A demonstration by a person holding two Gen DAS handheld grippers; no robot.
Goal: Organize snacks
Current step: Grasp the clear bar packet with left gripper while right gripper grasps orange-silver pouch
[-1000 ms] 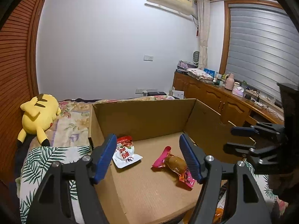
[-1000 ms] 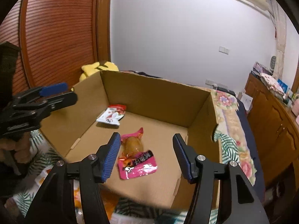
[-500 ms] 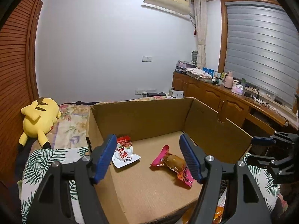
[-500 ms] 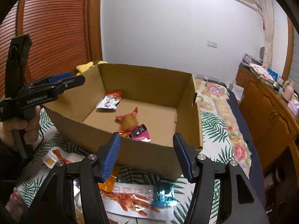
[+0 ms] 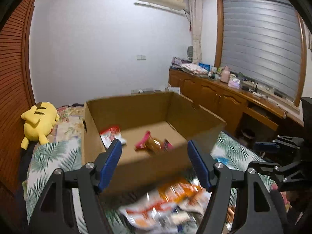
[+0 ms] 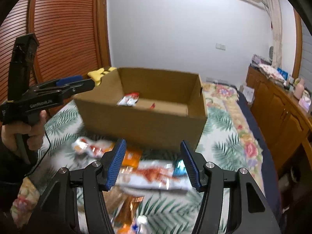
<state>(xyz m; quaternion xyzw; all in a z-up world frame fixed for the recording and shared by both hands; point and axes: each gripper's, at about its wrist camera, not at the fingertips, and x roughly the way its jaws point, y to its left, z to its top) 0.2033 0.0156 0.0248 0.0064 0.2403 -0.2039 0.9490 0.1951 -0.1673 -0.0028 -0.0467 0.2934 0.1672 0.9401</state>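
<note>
Cardboard box (image 6: pixel 142 120): sitting on bed, now receding from both cameras.
Loose snack pile (image 6: pixel 154 172): coming into view before box; next pick likely here.
Boxed snacks: red-white packet (image 5: pixel 111 134), pink packet (image 5: pixel 152 144).
Right gripper (image 6: pixel 153 163), left gripper (image 5: pixel 154 160): pulling back, jaws spread wide, holding nothing.

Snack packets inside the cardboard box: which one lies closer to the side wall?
The red-and-white packet does; it lies by the wall on the yellow plush toy's side. The pink packet sits out on the open floor of the cardboard box.
</note>
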